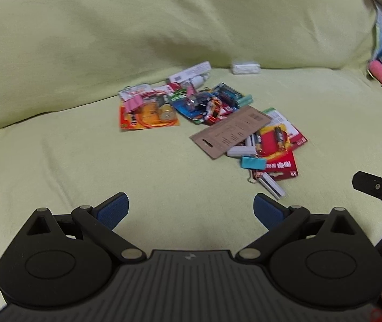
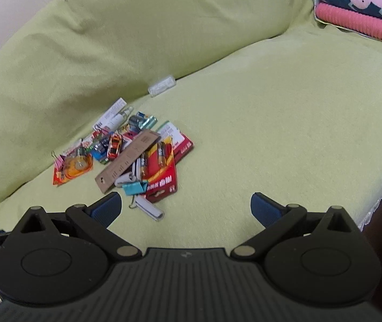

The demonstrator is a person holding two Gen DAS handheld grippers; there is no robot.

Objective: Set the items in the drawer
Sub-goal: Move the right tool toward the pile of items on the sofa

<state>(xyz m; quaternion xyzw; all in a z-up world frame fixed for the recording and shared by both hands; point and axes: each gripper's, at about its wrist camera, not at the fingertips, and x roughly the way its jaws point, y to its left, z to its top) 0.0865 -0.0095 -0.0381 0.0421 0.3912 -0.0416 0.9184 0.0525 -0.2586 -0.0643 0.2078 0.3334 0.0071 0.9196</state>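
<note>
Both grippers hang over a sofa draped in a light green cover [image 1: 57, 147], and neither has anything in it. The left gripper [image 1: 191, 210] has its blue-padded fingers spread wide with only green fabric between them, and the right gripper [image 2: 186, 209] is spread just as wide, also empty; its dark tip shows at the right edge of the left wrist view. Ahead of both, on the seat, lies a loose heap of small items. A brown cardboard hang-card [image 1: 231, 131] rests tilted across the middle of the heap, overlapping red battery packs [image 1: 279, 145] on its right. Just in front of the card sit a teal binder clip [image 1: 253, 163] and a small white stick-shaped piece [image 1: 272, 185], the nearest things to the left gripper. Farther left, an orange blister pack with a fat battery [image 1: 148, 115] lies flat, a pink binder clip [image 1: 134, 103] on top of it, and a blue toy-car pack [image 1: 199, 104] is between the two groups. A small clear box [image 1: 246, 67] sits apart at the seat's back crease. Folded pink and dark blue cloth [image 2: 362, 10] is piled at the far right. No drawer is in view.
</note>
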